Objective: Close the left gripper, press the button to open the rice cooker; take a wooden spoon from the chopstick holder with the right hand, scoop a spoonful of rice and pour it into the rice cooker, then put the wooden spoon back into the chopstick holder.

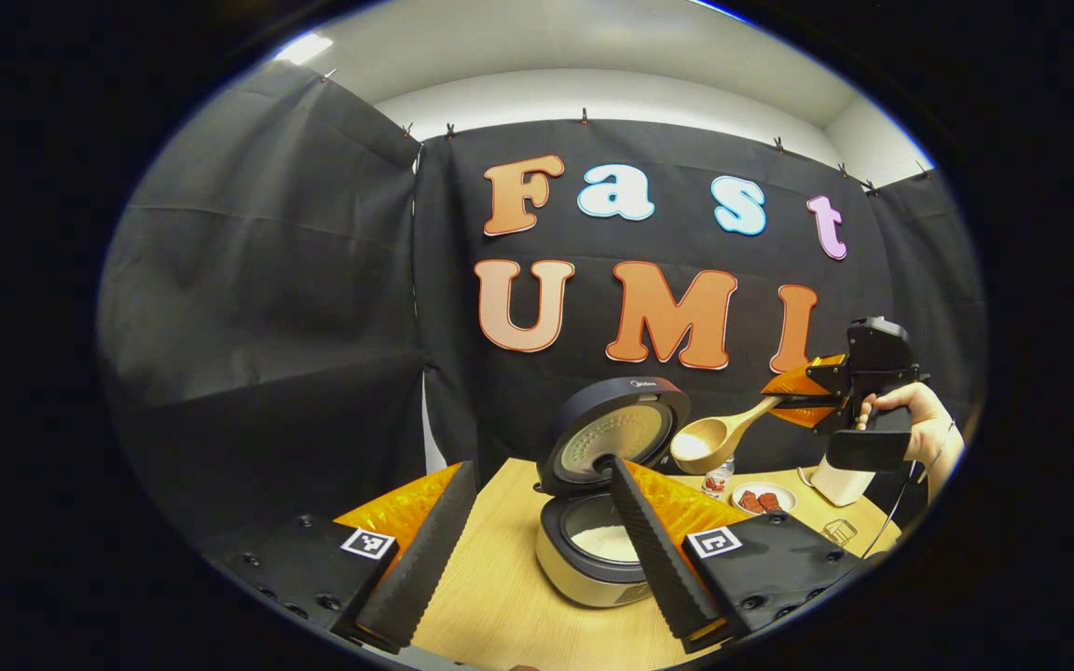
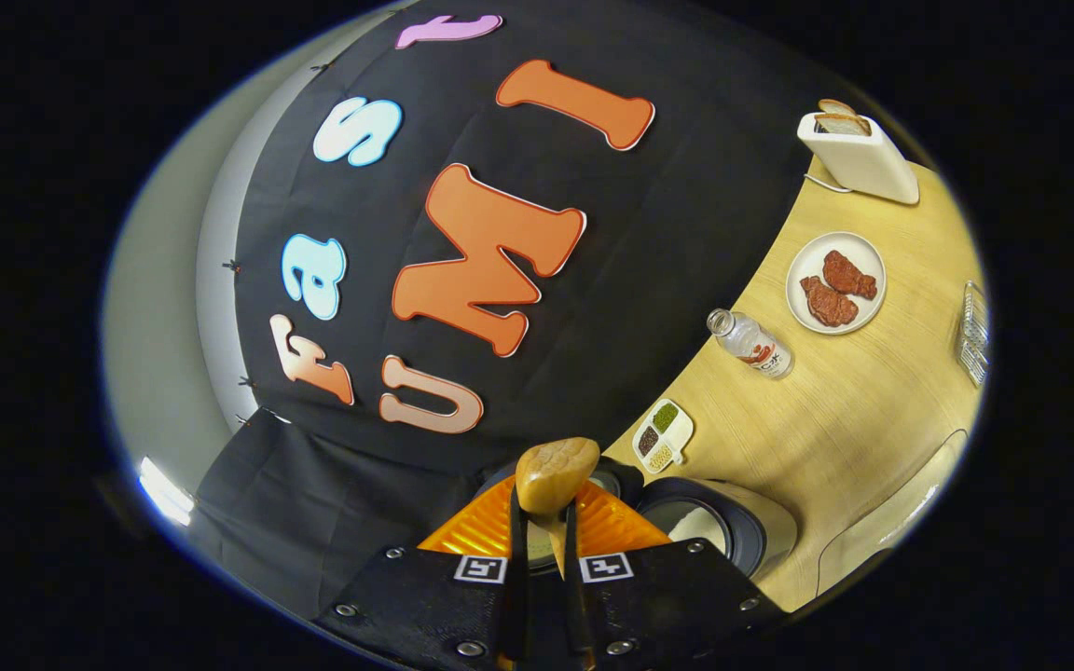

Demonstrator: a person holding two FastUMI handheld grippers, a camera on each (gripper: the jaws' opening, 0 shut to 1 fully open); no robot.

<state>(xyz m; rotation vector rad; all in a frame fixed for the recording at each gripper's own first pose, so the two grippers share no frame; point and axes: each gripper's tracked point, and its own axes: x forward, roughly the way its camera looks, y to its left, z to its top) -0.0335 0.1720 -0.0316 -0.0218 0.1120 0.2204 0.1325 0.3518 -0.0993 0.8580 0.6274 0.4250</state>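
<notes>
Black screwed gripper body [image 2: 537, 606], square markers

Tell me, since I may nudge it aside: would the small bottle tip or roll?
The bottle stands upright on the table, narrow and tall, so a high push probably tips it. Its round body would then likely roll. It looks light.

On the desk [image 2: 835, 419] I see a toaster [image 2: 859, 160] holding bread, a plate [image 2: 835, 281] of two meat pieces, a bottle [image 2: 750, 343], and a divided dish [image 2: 663, 434] of grains.
</notes>
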